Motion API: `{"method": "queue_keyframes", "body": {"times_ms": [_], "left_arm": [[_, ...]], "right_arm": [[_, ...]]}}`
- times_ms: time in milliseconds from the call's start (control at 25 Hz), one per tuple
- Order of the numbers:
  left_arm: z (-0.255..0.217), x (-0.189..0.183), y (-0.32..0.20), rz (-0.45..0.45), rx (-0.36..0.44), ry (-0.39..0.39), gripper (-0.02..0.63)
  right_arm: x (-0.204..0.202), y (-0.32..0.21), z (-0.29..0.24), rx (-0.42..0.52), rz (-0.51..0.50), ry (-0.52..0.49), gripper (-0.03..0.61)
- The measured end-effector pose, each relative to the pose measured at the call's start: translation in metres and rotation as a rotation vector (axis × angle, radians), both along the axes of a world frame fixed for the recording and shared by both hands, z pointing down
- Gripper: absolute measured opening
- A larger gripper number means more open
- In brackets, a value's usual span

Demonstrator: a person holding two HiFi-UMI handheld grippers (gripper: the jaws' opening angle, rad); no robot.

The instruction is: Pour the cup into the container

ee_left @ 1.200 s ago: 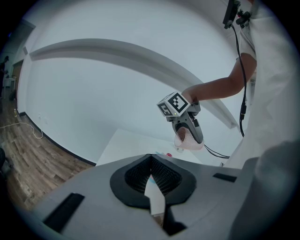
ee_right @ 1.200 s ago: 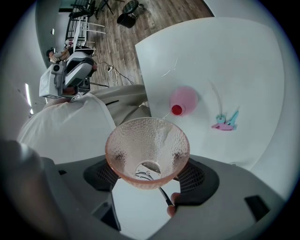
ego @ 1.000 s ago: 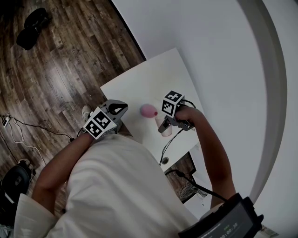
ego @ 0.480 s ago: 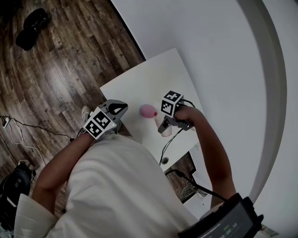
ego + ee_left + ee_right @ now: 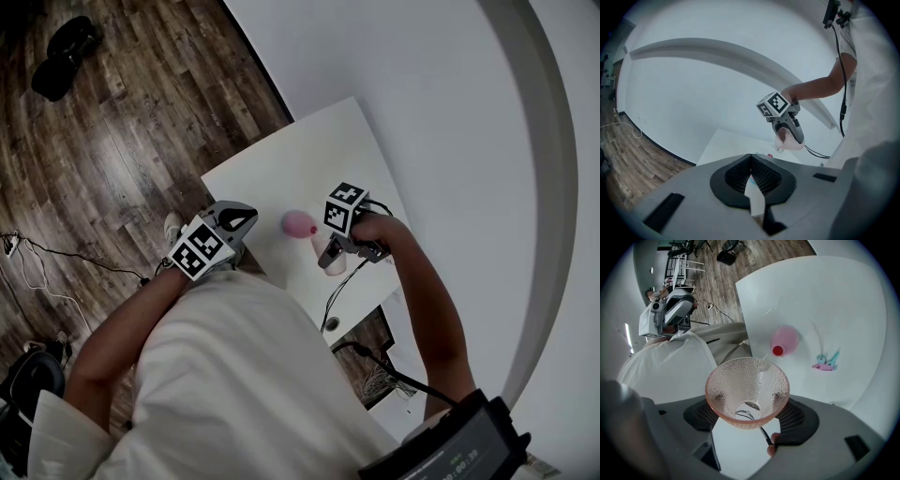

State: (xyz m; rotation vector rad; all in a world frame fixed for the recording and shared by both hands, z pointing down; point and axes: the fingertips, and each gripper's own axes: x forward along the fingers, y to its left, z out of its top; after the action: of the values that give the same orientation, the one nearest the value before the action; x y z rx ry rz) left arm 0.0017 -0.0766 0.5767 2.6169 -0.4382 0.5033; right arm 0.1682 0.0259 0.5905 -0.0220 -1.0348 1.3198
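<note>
Grey left tongs (image 5: 751, 174): pressed together with nothing between them, held at the table's near edge, well apart from the container.
Pink container (image 5: 784, 340): on the white table (image 5: 843, 310), ahead of and below my right tongs, its red mouth just beyond the cup's rim.
Right tongs (image 5: 749, 420): pinching the pink dimpled glass cup (image 5: 747, 390) low on its body.
Nearer hand: the right, by far. I judge the pour needs only a forward tip along that line.
</note>
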Motion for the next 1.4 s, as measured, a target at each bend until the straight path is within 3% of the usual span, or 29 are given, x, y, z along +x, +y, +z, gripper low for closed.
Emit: {"method": "queue_keyframes", "body": {"times_ms": [680,1400], "left_arm": [[0.003,-0.002,0.001,-0.004,-0.007,0.000,0.011],[0.006,-0.002,0.004,-0.018,-0.014,-0.006,0.011]], "right_arm": [[0.000,0.002,0.001,-0.020,-0.015,0.005,0.367],[0.004,0.001,0.012,-0.113,-0.091,0.037,0.367]]}}
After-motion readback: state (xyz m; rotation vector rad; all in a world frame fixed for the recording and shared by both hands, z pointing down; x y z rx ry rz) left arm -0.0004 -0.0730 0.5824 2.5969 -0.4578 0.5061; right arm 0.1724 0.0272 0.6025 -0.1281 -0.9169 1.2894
